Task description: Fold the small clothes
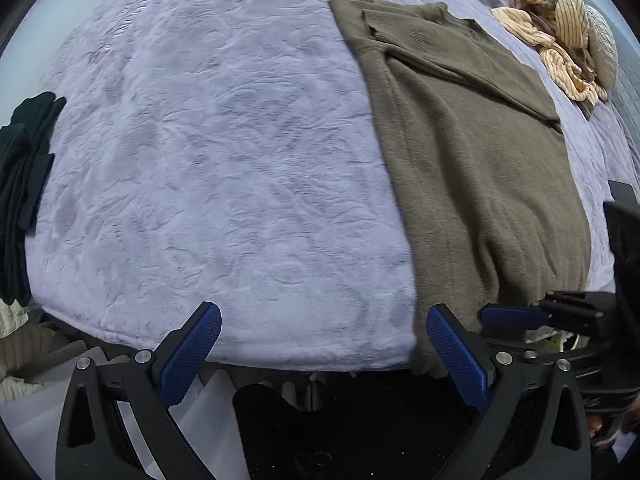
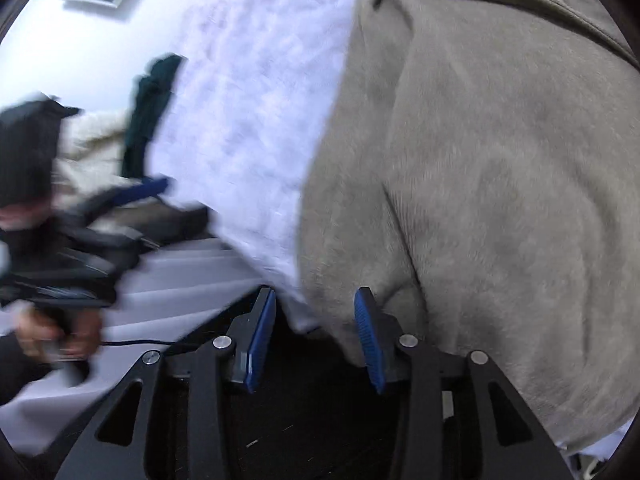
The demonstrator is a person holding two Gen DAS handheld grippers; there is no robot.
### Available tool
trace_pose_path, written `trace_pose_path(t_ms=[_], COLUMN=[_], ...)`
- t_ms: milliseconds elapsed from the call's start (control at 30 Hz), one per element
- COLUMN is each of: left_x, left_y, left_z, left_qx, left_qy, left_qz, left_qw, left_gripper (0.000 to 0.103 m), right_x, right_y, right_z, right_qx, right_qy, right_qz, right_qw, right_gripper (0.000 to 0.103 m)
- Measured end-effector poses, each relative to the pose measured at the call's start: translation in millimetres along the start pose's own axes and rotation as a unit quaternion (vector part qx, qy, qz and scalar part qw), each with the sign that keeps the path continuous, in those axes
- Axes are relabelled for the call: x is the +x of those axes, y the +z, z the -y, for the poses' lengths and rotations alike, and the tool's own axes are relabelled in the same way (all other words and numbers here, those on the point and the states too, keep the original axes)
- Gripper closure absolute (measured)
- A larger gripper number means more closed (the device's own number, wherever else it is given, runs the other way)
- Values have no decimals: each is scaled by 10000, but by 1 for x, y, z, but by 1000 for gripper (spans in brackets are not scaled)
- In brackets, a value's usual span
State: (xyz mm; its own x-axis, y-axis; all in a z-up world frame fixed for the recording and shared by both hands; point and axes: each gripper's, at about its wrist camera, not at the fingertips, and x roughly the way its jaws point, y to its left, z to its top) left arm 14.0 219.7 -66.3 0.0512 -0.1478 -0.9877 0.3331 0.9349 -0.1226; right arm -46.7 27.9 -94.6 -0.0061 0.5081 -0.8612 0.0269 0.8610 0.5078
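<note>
Wide bare stretch of lavender blanket [image 1: 224,168] takes the bed's middle and left, open for passage. Olive sweater [image 1: 472,168] fills the right side, hem hanging over the near edge. Dark folded clothes [image 1: 24,184] block the left edge, striped cream garment [image 1: 556,36] the far right corner. Right gripper [image 1: 516,316] crowds the sweater's near hem, just beside the left gripper [image 1: 324,356].
</note>
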Motion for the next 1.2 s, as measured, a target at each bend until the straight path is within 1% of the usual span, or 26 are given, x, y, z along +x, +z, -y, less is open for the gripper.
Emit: trace_pose_path(t_ms=[33,67,100,133,200,233,300,367,433,500,533,600,667,733,800,867,933,1000,1100,1133,1200], left_x=[-1,-3,-4,-5,-9,-12,-14,-14,-9,2,10,24,37,46,57,64,67,69,72,72,73], left_y=[-2,-4,-6,-9,-13,-15,-21,-24,-27,-31,-34,-39,-49,-61,-70,-72,-71,-70,-69,-68,-68], left_z=[-4,-8,-13,-18,-29,-35,-38,-37,-26,-7,6,29,51,62,68,73,79,85,93,94,93], left_qx=[7,13,4,-25,-98,-121,-101,73,372,649,783,1019,1249,1390,1426,1383,1320,1250,1135,1070,966], left_qy=[38,77,116,150,215,268,298,235,23,-356,-608,-947,-1213,-1385,-1478,-1515,-1573,-1536,-1443,-1430,-1412], left_qz=[31,53,77,107,148,159,221,250,190,86,8,-172,-338,-486,-682,-782,-781,-755,-705,-697,-686], left_qw=[10000,10000,9999,9998,9996,9994,9993,9994,9991,9972,9951,9901,9842,9793,9763,9756,9756,9773,9805,9814,9829], left_gripper=[0,0,0,0,0,0,0,0,0,0,0,0,0,0,0,0,0,0,0,0,0], right_x=[12,21,32,44,60,62,55,37,17,2,-1,-7,-10,-3,4,6,0,-5,-25,-38,-61], right_y=[-1,-2,-2,-2,-2,-3,-6,-14,-29,-45,-51,-64,-77,-89,-102,-115,-122,-121,-121,-124,-131], right_z=[-5,-7,-11,-18,-33,-41,-49,-40,-22,-6,2,14,23,31,42,49,55,56,67,78,103], right_qx=[5,10,31,58,50,15,-28,159,454,767,936,1176,1390,1707,2057,2356,2551,2637,2663,2698,2813], right_qy=[-149,-207,-80,169,803,894,932,808,512,231,103,-42,-71,88,187,207,167,60,-185,-315,-559], right_qz=[20,0,-83,-189,-283,-258,-67,183,433,592,598,642,676,647,615,772,959,1080,1312,1395,1545], right_qw=[9999,9998,9999,9997,9964,9957,9956,9964,9967,9950,9938,9910,9880,9831,9765,9686,9620,9585,9547,9522,9455], right_gripper=[59,68,74,75,76,76,76,75,73,71,71,71,71,69,68,68,67,67,66,64,54])
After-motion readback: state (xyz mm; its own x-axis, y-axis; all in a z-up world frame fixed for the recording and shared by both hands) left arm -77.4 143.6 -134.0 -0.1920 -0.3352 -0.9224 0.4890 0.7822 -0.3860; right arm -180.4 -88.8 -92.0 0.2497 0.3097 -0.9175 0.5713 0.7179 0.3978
